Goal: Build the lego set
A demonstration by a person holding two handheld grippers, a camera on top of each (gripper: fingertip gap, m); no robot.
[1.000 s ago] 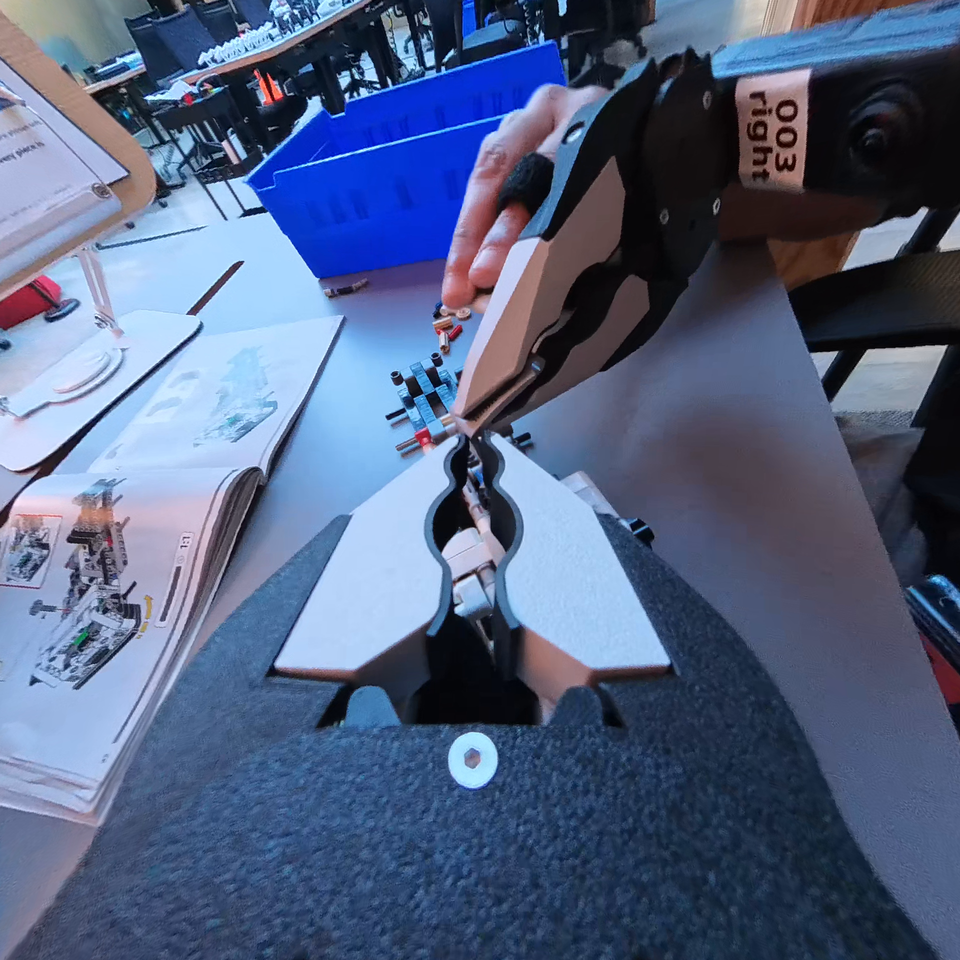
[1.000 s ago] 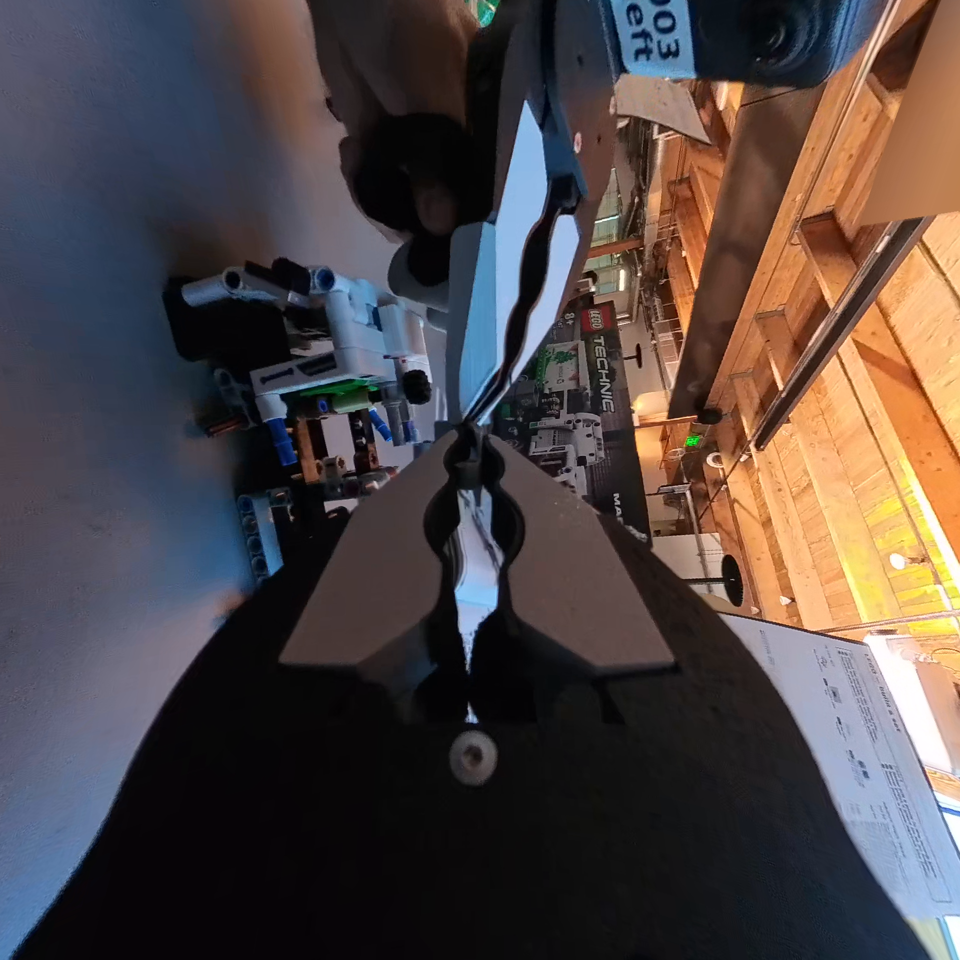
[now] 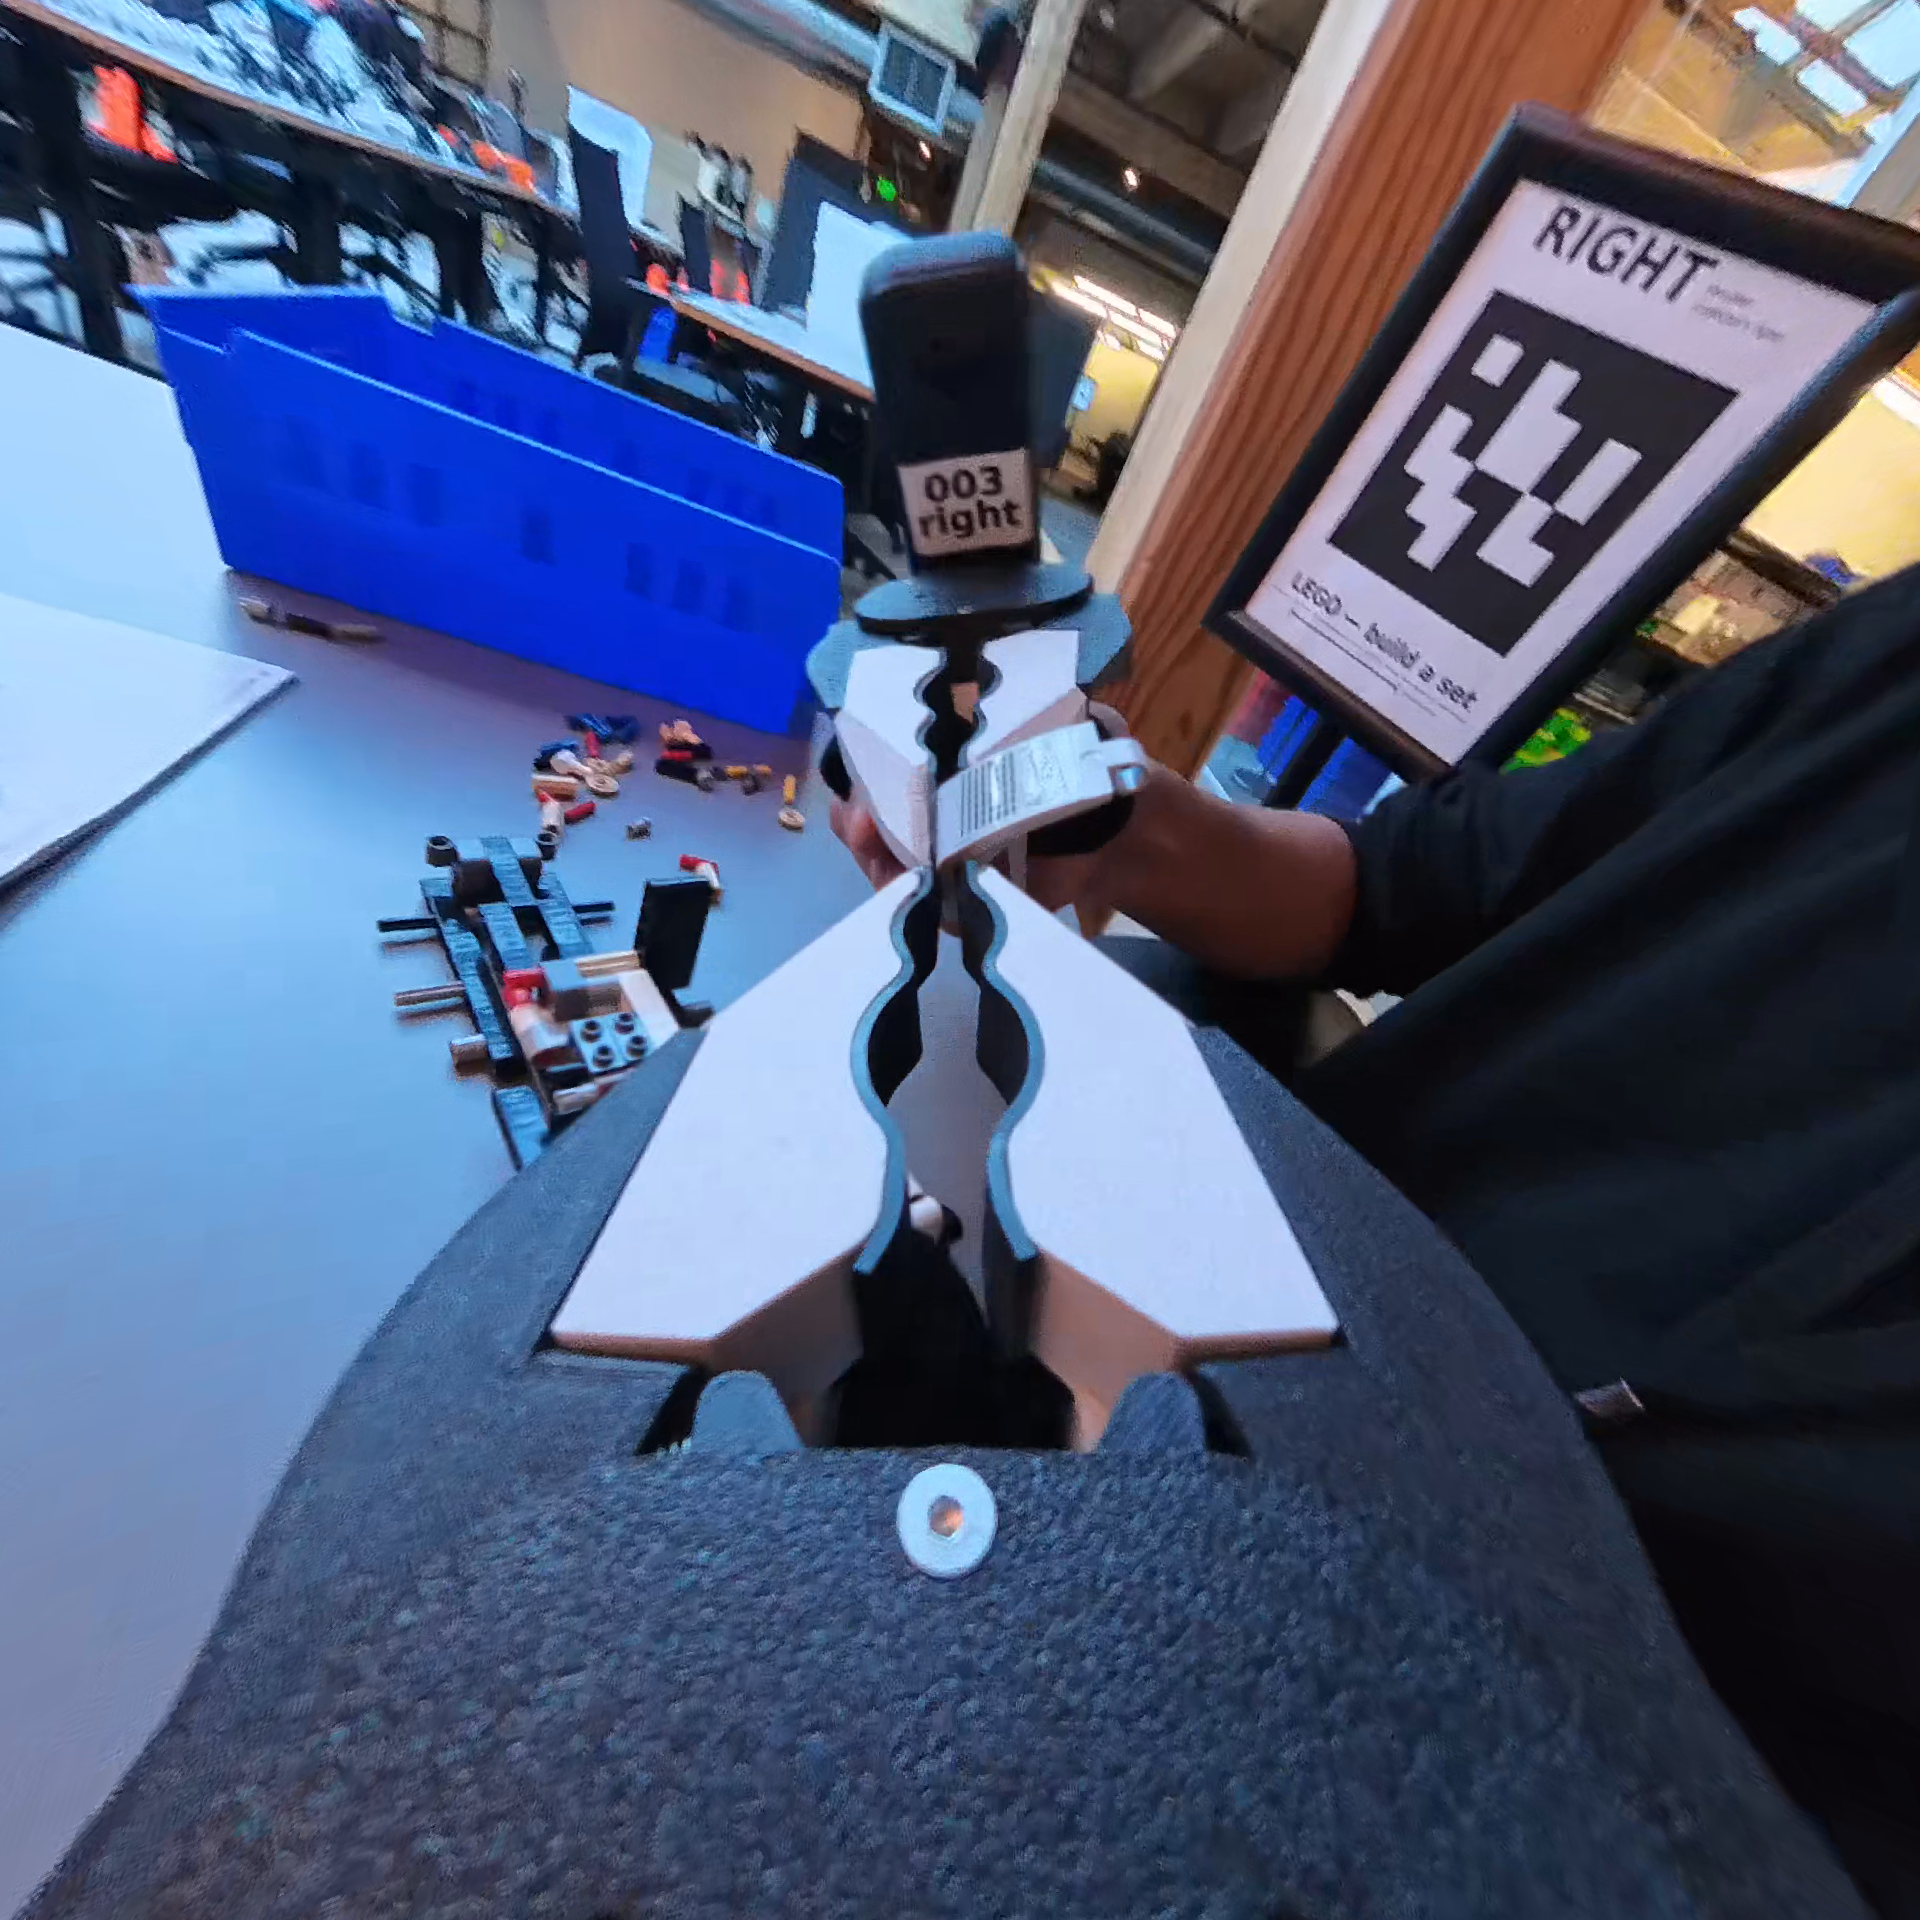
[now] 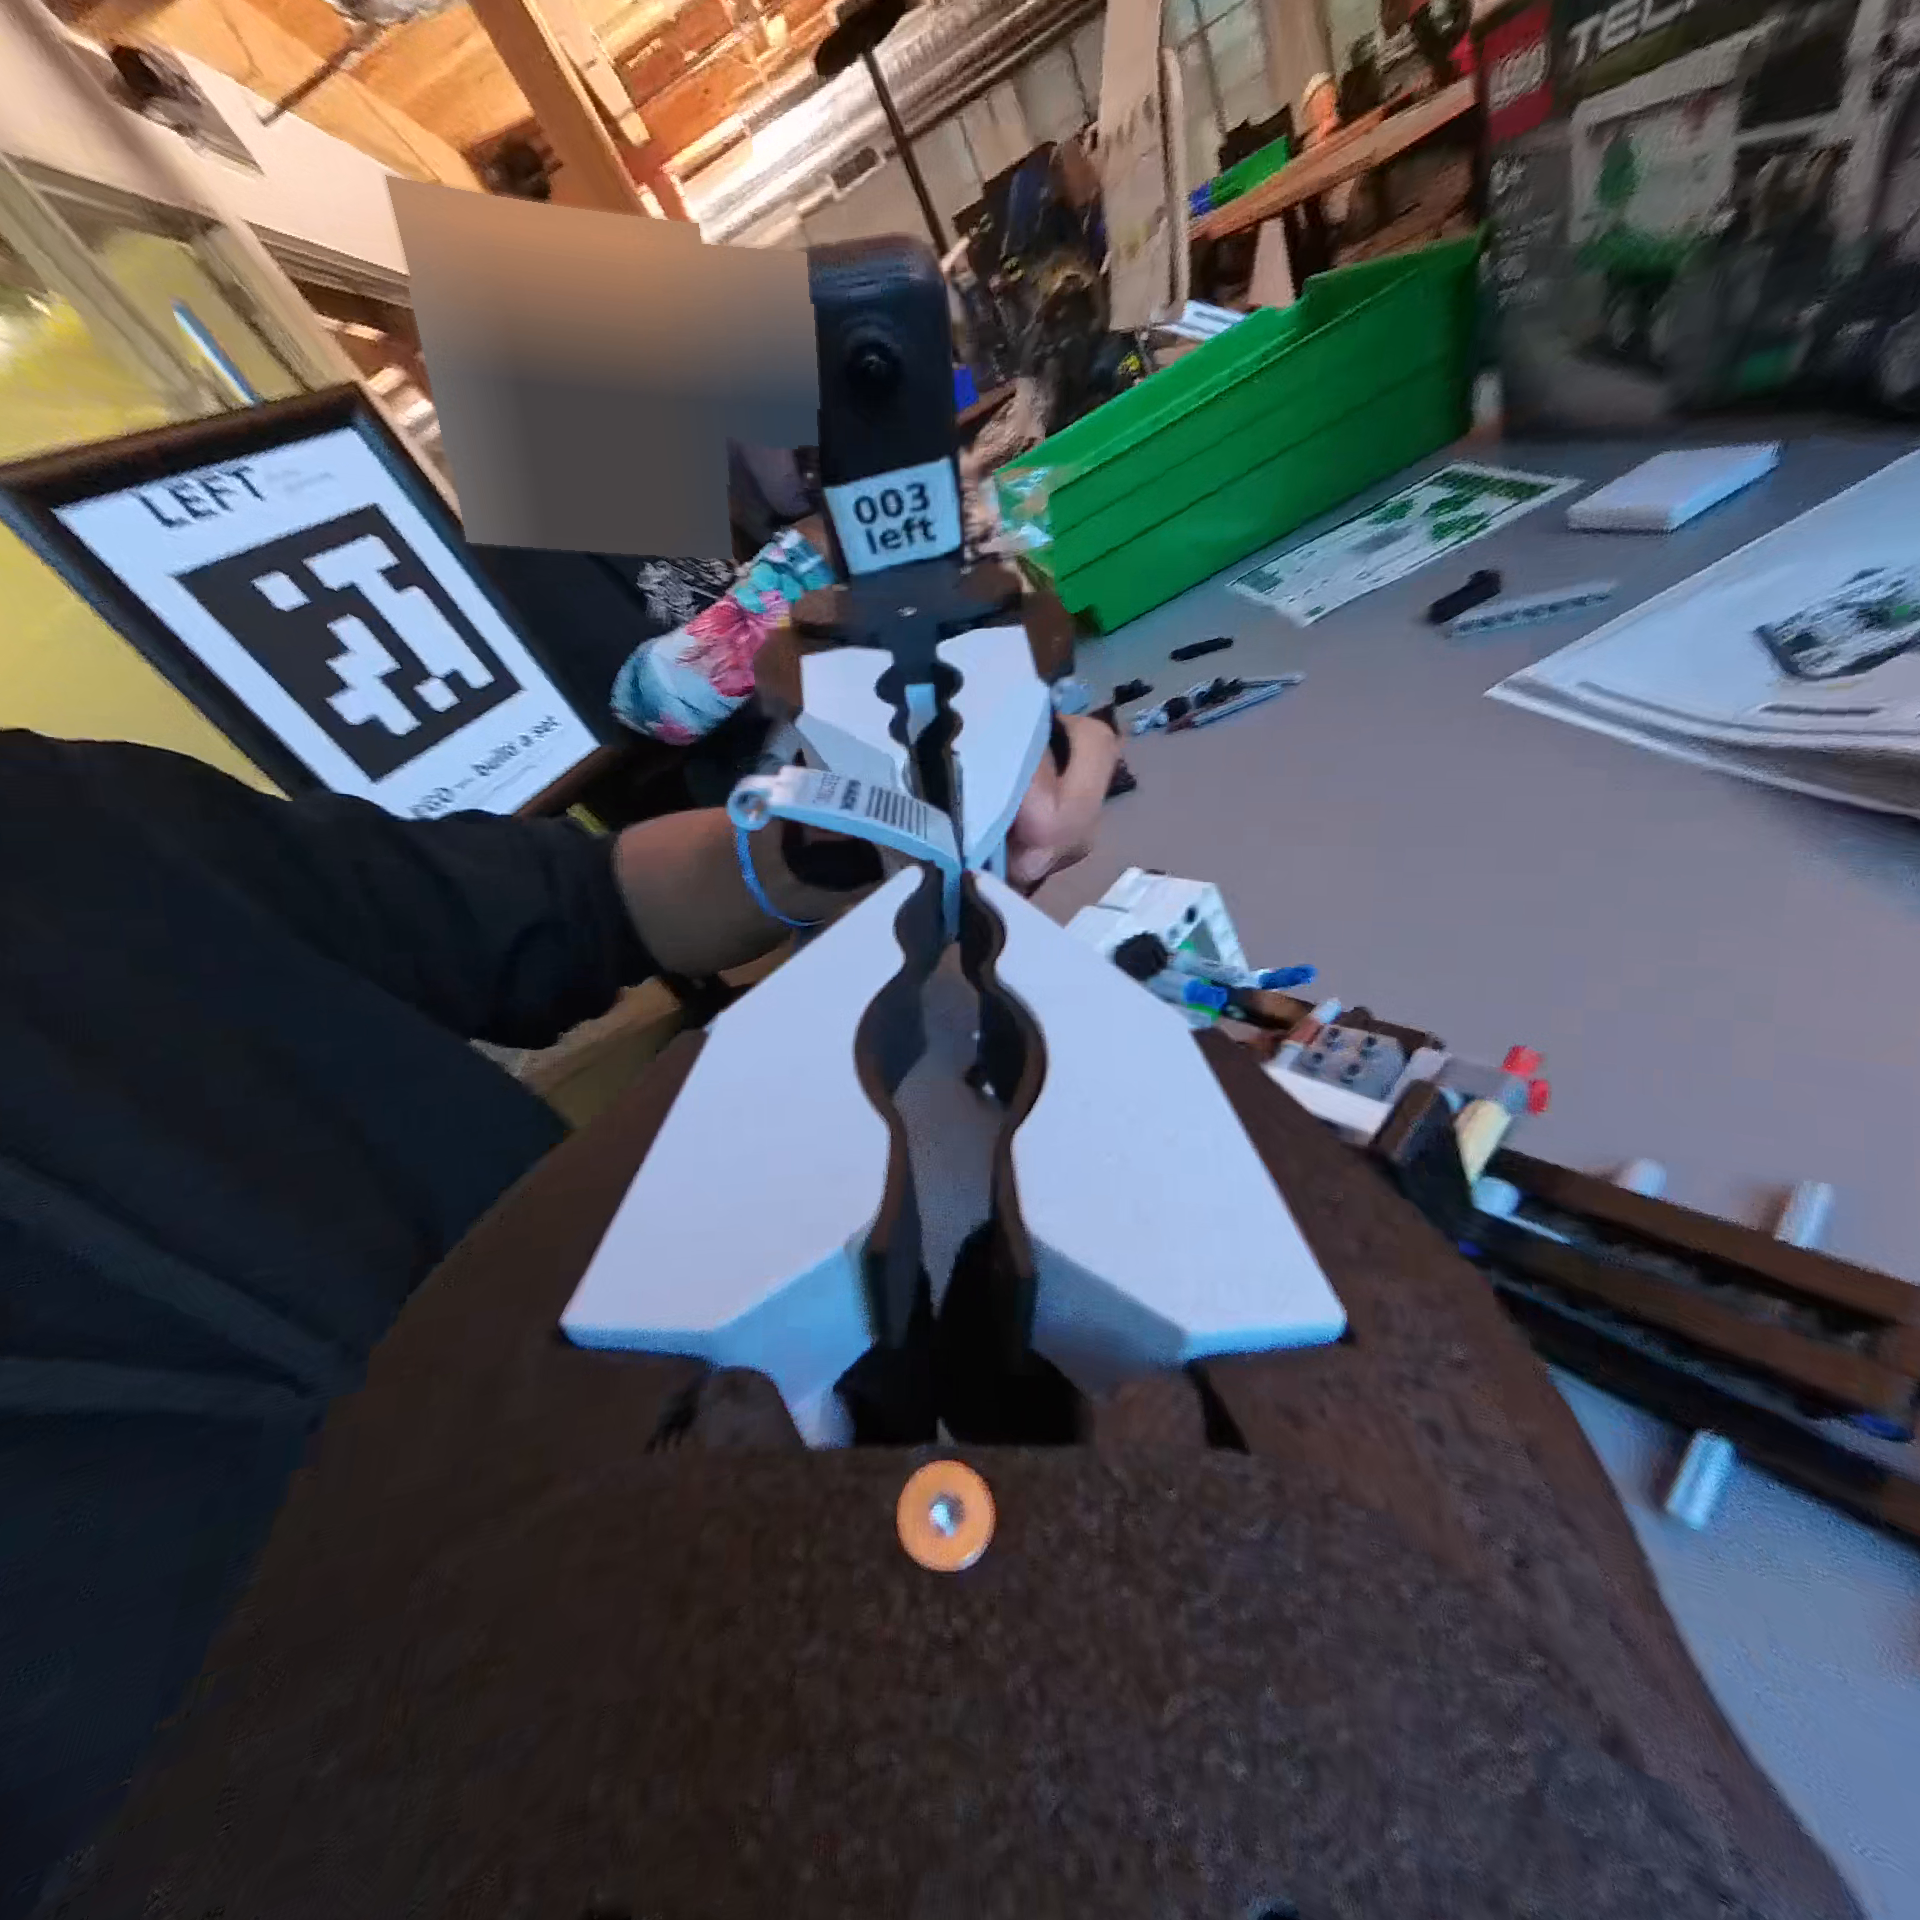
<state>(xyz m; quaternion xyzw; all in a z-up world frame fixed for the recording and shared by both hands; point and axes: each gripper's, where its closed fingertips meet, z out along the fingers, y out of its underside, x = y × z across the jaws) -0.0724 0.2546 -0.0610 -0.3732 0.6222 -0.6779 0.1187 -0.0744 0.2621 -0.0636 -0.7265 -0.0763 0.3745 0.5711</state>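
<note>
Left wrist view: the left gripper [image 3: 948, 891] has its fingers drawn narrow, a slim gap between the tips. It meets the right gripper [image 3: 938, 854] tip to tip, head on, and that one is just as narrow. A pale sliver shows where the tips meet, but I cannot tell which pair, if either, pinches it. A white tag [image 3: 1029, 795] hangs just right of the far fingers, with the person's hand [image 3: 1153, 862] behind it.

Below and left of the fingers, the black lego frame [image 3: 520, 966] lies on the table [image 3: 208, 1143], apart from both grippers. Beyond it are the loose pieces [image 3: 623, 764], then the blue bin [image 3: 499, 499]. In the right wrist view the white lego model [image 4: 1174, 920] sits just right of the fingers, and the instruction booklet [image 4: 1714, 686] and green bin [image 4: 1247, 436] lie farther off.

This looks like a hand-over or a mid-air join of a small part. Next comes a clean release by one side, then a descent to the frame.

A second ago both grippers were low over the build, the right one slanting in from above. Now they are lifted clear and level, turned toward the person
</note>
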